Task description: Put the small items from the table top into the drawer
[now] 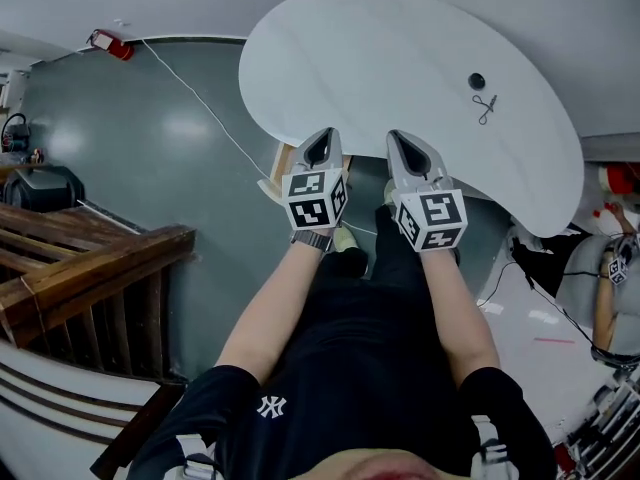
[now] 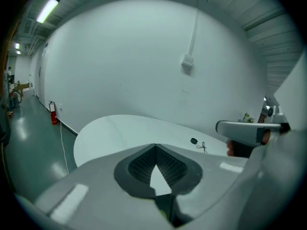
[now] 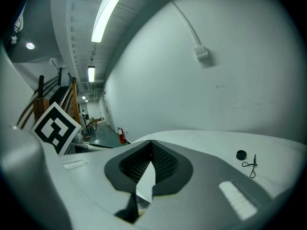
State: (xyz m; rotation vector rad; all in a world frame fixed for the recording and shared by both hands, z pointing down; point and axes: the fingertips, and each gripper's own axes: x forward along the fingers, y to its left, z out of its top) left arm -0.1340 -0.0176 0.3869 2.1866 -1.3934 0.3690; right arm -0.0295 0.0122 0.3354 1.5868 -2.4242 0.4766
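A white curved table top carries a small black round item and a thin black wiry item at its far right. Both also show in the left gripper view, round item and wiry item, and in the right gripper view, round item and wiry item. My left gripper and right gripper hover side by side at the table's near edge, far from the items. Each is shut with nothing held: left, right. A light wooden part, perhaps the drawer, shows under the near edge.
A white cable crosses the grey floor towards a red fire extinguisher by the wall. Dark wooden railings stand at the left. Another person's arm and cables are at the right edge.
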